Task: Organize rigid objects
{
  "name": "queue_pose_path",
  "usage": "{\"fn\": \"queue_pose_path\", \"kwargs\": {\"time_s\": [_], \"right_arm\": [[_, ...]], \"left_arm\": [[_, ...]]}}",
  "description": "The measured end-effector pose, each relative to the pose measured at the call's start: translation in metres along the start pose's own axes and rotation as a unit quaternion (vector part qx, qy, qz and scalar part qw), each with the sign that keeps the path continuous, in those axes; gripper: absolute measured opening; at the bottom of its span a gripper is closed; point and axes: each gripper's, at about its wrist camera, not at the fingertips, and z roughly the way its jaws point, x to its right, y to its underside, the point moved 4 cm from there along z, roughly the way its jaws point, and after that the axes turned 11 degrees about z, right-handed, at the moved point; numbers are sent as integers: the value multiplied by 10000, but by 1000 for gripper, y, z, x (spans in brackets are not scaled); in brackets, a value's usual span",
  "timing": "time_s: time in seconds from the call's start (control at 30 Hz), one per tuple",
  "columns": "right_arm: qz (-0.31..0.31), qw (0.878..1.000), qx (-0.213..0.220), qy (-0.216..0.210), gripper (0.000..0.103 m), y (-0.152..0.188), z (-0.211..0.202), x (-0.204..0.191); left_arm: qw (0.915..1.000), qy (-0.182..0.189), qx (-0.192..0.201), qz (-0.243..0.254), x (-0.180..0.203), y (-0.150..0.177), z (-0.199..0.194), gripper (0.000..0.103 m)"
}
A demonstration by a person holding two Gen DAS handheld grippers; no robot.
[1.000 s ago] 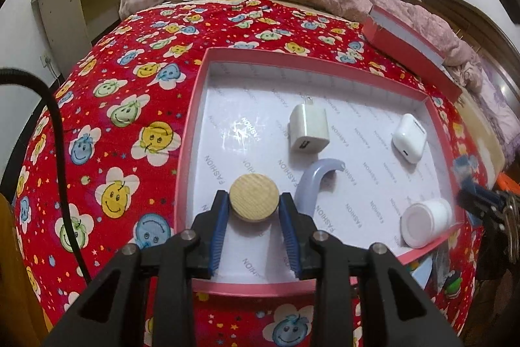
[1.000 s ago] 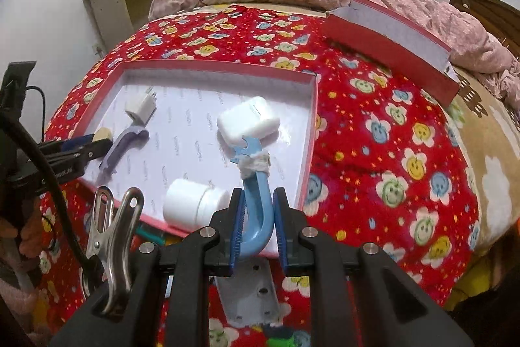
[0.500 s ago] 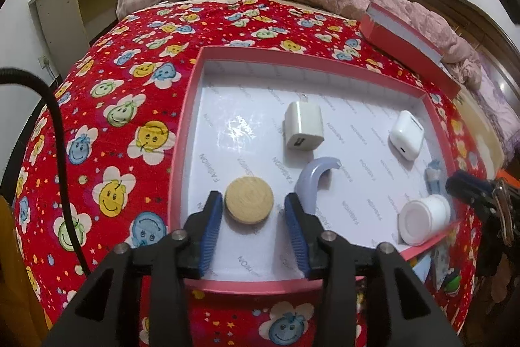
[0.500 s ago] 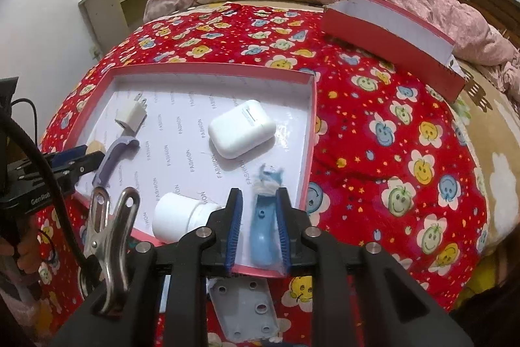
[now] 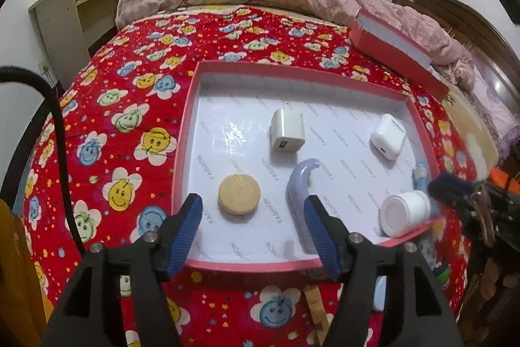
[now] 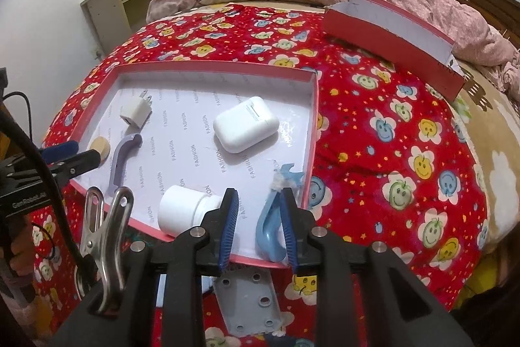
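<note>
Left wrist view: the left gripper (image 5: 253, 230) has just been opening, and its blue pads now stand wide apart with nothing pressed between them. The wooden disc (image 5: 239, 196) lies flat on the tray floor ahead of the pads, nearer the left pad and clear of both. It looks light, stiff and fairly grippy — best taken across its rim. The right pad overlaps the tail of the lavender curved handle (image 5: 300, 194); whether they touch cannot be told. Further in the pink tray (image 5: 186, 132) lie a white charger plug (image 5: 287, 132), an earbud case (image 5: 388, 137) and a white jar (image 5: 404, 213) on its side in the near right corner.

Right wrist view: the right gripper (image 6: 258, 230) has just been opening slightly, and its jaws are parted only a little. The blue curved handle (image 6: 271, 226) lies on the tray floor by the right wall, close against the right pad, with a clear gap to the left pad — it appears let go, not squeezed. It is hard, smooth plastic, likely slippery; the thick middle of its curve would give the surest hold, not the wrapped tip. A metal clip (image 6: 104, 236) sits at the left of this view, with a grey plate (image 6: 247, 298) below the tray on the red bedspread (image 6: 373, 119).
</note>
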Motion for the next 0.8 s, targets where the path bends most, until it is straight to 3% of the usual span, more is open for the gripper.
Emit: {"fn": "queue_pose_path", "kwargs": {"time_s": [0.37, 0.8], "right_arm": [[-65, 9999, 89, -75, 29, 11, -16, -5], [-310, 9994, 102, 98, 34, 43, -35, -6]], "left_arm": [[9997, 117, 96, 216, 15, 11, -21, 69], [9991, 161, -66, 387, 26, 36, -23, 69]]}}
